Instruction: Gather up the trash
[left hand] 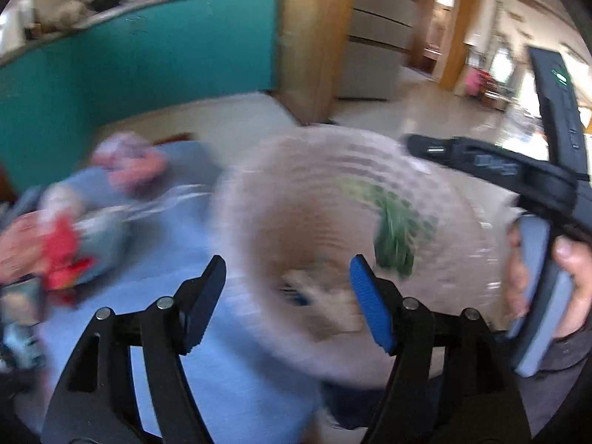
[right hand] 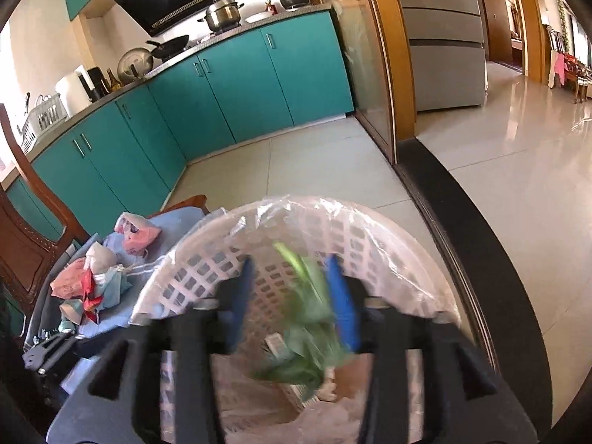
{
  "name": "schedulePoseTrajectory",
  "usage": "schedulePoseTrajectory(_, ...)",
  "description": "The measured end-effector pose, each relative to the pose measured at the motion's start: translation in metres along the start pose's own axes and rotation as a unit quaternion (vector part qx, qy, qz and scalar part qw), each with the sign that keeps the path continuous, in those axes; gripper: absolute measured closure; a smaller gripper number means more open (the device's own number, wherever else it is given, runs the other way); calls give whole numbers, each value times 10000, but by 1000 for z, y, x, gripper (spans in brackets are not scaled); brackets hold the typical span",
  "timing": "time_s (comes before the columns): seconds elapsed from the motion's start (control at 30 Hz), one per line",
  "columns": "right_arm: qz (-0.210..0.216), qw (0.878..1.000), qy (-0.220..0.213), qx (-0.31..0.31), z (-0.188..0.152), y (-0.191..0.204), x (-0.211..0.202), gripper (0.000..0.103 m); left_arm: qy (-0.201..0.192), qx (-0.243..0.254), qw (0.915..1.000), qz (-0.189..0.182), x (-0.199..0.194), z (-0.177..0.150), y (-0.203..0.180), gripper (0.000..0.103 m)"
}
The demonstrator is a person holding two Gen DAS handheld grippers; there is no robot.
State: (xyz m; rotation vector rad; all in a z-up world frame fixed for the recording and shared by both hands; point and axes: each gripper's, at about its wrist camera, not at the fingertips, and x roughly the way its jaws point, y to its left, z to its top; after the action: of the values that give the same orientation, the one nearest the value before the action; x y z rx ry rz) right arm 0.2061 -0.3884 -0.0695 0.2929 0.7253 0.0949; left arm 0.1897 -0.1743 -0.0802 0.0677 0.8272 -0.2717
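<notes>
Right wrist view first: my right gripper (right hand: 292, 296) hangs over the mouth of the white lattice bin (right hand: 207, 270), its blue pads parted with nothing pressed between them; green leafy scraps (right hand: 307, 329) lie inside the bin just below and between those pads, blurred, and whether they touch a pad I cannot tell; a clear plastic liner (right hand: 373, 229) is folded over the bin's rim; the bin stands on the pale tiled floor (right hand: 318, 159), right against the near edge of the blue cloth (right hand: 111, 318) that covers a seat; on that cloth, toward its far corner, sits a pink packet (right hand: 140, 236); nearer its left edge lies a heap of crumpled wrappers (right hand: 92, 281) in pink, red and pale blue, well to the left of my pads.

Left wrist view: my left gripper (left hand: 288, 296) is also spread wide and empty, aimed at the bin's near rim; the greens show inside the bin past my right-hand pad; the wrappers lie off to the left on the cloth, apart from the jaws; at the right edge my right hand (left hand: 569, 277) grasps the other tool's handle.
</notes>
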Motion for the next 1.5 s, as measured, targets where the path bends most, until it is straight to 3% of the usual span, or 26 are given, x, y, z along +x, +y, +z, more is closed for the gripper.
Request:
schedulePoseTrajectory(0.1, 143, 9999, -37, 4, 0, 6, 0, 41, -128, -395, 9958, 813, -22, -15, 48, 32)
schedulePoseTrajectory(0.23, 224, 9995, 12, -239, -2, 25, 4, 40, -9, -823, 9744, 2094, -50, -40, 124, 30)
schedulePoseTrajectory(0.33, 292, 9987, 36, -422, -4, 42, 7, 40, 284, -988, 9633, 2478, -65, -59, 180, 25)
schedulePoseTrajectory(0.5, 521, 9970, 130, -562, -7, 63, 14, 39, 823, -1021, 9620, 2396, -70, -87, 230, 24)
schedulePoseTrajectory(0.63, 791, 9942, 142, -709, -10, 84, 17, 39, 1060, -1051, 9630, 2243, -60, -99, 239, 24)
schedulePoseTrajectory(0.77, 1142, 9886, 104, -976, -14, 114, 16, 38, 1302, -1142, 9602, 2192, -47, -108, 239, 34)
schedulePoseTrajectory(0.97, 1740, 9706, 313, -1631, -31, 177, 26, 38, 1056, -1239, 9628, 2155, -65, -113, 241, 51)
schedulePoseTrajectory(1.2, 2046, 9528, 780, -2103, -58, 232, 45, 38, 565, -1078, 9704, 2088, -110, -118, 224, 52)
schedulePoseTrajectory(1.4, 2583, 9256, 1422, -2375, -92, 284, 62, 38, 323, -806, 9795, 1820, -158, -135, 207, 52)
schedulePoseTrajectory(1.5, 2736, 9139, 1855, -2358, -115, 328, 80, 40, 331, -796, 9815, 1708, -172, -145, 204, 52)
